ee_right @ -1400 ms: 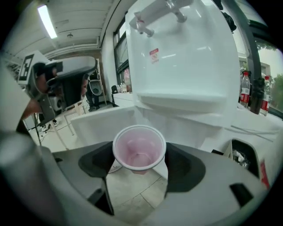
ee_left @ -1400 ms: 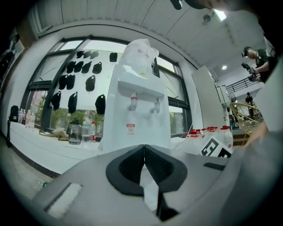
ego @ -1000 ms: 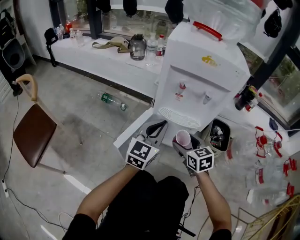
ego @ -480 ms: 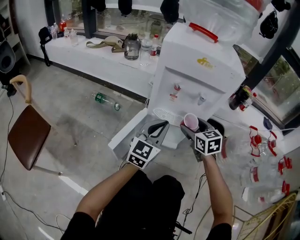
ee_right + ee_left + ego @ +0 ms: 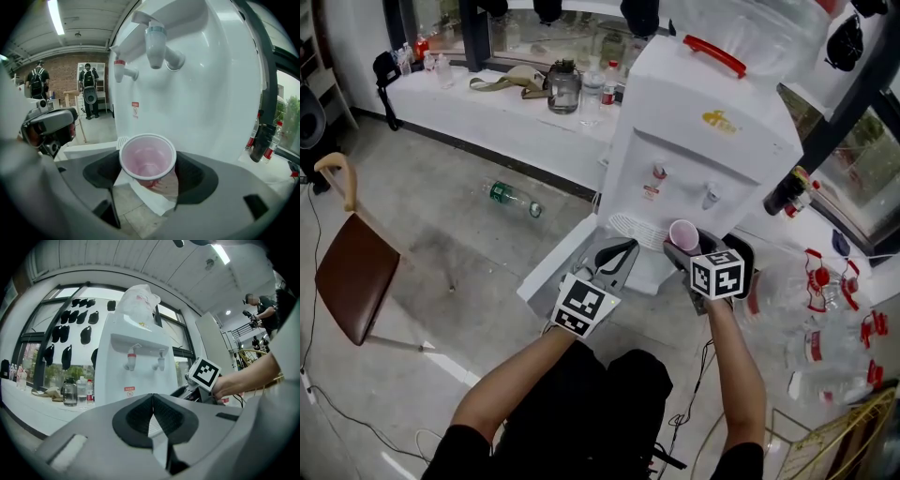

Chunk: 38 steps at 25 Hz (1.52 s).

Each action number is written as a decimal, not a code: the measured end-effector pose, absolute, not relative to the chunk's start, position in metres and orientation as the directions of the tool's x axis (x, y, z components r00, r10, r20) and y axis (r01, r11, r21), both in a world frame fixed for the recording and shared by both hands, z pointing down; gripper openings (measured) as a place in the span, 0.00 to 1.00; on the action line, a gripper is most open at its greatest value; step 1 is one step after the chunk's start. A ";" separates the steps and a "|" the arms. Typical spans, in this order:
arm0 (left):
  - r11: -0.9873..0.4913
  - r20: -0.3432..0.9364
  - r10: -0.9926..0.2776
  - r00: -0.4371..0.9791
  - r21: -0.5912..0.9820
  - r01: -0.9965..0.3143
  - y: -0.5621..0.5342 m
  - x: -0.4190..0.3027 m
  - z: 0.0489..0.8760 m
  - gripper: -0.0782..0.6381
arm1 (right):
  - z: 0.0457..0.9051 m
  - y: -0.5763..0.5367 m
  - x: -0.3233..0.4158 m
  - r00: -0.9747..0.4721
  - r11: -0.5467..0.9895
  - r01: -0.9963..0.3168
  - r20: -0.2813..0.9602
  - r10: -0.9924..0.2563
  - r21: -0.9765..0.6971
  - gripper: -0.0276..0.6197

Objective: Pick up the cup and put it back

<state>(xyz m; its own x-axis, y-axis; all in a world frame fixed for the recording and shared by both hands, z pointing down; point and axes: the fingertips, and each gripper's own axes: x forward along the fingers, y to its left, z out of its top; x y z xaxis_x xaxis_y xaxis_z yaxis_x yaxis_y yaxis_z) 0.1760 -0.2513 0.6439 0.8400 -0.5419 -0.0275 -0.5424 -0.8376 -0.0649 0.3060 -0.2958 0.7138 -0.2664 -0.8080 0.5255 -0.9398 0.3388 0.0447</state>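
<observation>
Close by dispenser tap, cup gripped in right tongs; left tongs closed, empty.

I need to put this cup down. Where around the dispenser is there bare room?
Bare: the white drip grille under the white water dispenser's taps, just left of the pink plastic cup held by the right gripper; and grey floor between green bottle and brown chair. Crowded: red-capped bottles at right.

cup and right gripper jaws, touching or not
Touching. The right gripper view shows the cup held by the right gripper, both jaws against its sides.
</observation>
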 end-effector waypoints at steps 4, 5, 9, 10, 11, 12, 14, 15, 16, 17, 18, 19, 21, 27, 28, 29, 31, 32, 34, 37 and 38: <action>-0.840 -0.027 -0.539 0.842 -0.051 -0.540 -0.253 0.177 0.647 0.12 | 0.714 -0.301 0.303 -0.268 0.342 -0.938 0.521 -0.811 0.050 0.57; -0.842 -0.026 -0.537 0.844 -0.049 -0.537 -0.253 0.177 0.648 0.12 | 0.714 -0.303 0.302 -0.267 0.344 -0.937 0.519 -0.812 0.056 0.57; -0.847 -0.022 -0.529 0.848 -0.047 -0.529 -0.252 0.178 0.651 0.12 | 0.714 -0.307 0.301 -0.257 0.335 -0.939 0.499 -0.827 0.072 0.57; -0.847 -0.021 -0.528 0.849 -0.047 -0.529 -0.252 0.178 0.651 0.12 | 0.714 -0.307 0.301 -0.253 0.331 -0.941 0.493 -0.832 0.075 0.58; -0.848 -0.021 -0.528 0.849 -0.047 -0.528 -0.252 0.177 0.651 0.12 | 0.714 -0.307 0.301 -0.251 0.328 -0.942 0.488 -0.836 0.077 0.58; -0.849 -0.021 -0.526 0.850 -0.046 -0.527 -0.252 0.177 0.651 0.12 | 0.714 -0.307 0.300 -0.250 0.325 -0.942 0.484 -0.839 0.078 0.58; -0.850 -0.021 -0.524 0.851 -0.042 -0.524 -0.252 0.177 0.652 0.12 | 0.713 -0.308 0.300 -0.252 0.325 -0.942 0.475 -0.843 0.077 0.58; -0.851 -0.022 -0.523 0.852 -0.038 -0.524 -0.251 0.177 0.652 0.12 | 0.712 -0.308 0.299 -0.255 0.327 -0.942 0.471 -0.844 0.076 0.58; -0.852 -0.023 -0.523 0.852 -0.033 -0.523 -0.251 0.177 0.652 0.12 | 0.712 -0.308 0.299 -0.259 0.329 -0.942 0.467 -0.845 0.074 0.58; -0.852 -0.024 -0.522 0.853 -0.029 -0.522 -0.251 0.177 0.652 0.12 | 0.712 -0.308 0.298 -0.262 0.330 -0.941 0.465 -0.846 0.071 0.58; -0.853 -0.024 -0.521 0.853 -0.027 -0.521 -0.251 0.177 0.652 0.12 | 0.712 -0.308 0.298 -0.264 0.331 -0.941 0.465 -0.845 0.066 0.58; -0.854 -0.024 -0.519 0.854 -0.027 -0.520 -0.250 0.177 0.652 0.12 | 0.713 -0.308 0.298 -0.265 0.331 -0.942 0.466 -0.844 0.063 0.58; -0.855 -0.025 -0.517 0.856 -0.030 -0.518 -0.249 0.178 0.652 0.12 | 0.714 -0.308 0.298 -0.260 0.326 -0.943 0.467 -0.845 0.064 0.58; -0.862 -0.016 -0.507 0.862 -0.015 -0.507 -0.249 0.181 0.655 0.12 | 0.703 -0.306 0.300 -0.221 0.295 -0.949 0.435 -0.873 0.111 0.61; -0.861 -0.016 -0.508 0.861 -0.013 -0.508 -0.249 0.181 0.656 0.12 | 0.700 -0.305 0.301 -0.220 0.292 -0.950 0.427 -0.877 0.110 0.61; -0.860 -0.016 -0.509 0.860 -0.010 -0.510 -0.249 0.181 0.657 0.12 | 0.697 -0.303 0.302 -0.222 0.289 -0.952 0.416 -0.882 0.105 0.61; -0.862 -0.007 -0.507 0.862 -0.004 -0.507 -0.250 0.183 0.663 0.12 | 0.688 -0.298 0.304 -0.228 0.284 -0.954 0.391 -0.892 0.092 0.62; -0.864 -0.002 -0.504 0.864 -0.004 -0.504 -0.250 0.185 0.666 0.12 | 0.683 -0.295 0.303 -0.233 0.284 -0.955 0.379 -0.896 0.086 0.62; -0.868 0.001 -0.497 0.868 -0.005 -0.497 -0.251 0.189 0.668 0.12 | 0.673 -0.289 0.302 -0.245 0.287 -0.955 0.351 -0.904 0.072 0.62; -0.867 -0.017 -0.498 0.867 0.009 -0.498 -0.255 0.191 0.666 0.12 | 0.660 -0.274 0.300 -0.248 0.274 -0.960 0.296 -0.922 0.051 0.62; -0.865 -0.019 -0.502 0.865 0.020 -0.501 -0.256 0.191 0.666 0.12 | 0.658 -0.269 0.300 -0.238 0.259 -0.965 0.280 -0.930 0.041 0.59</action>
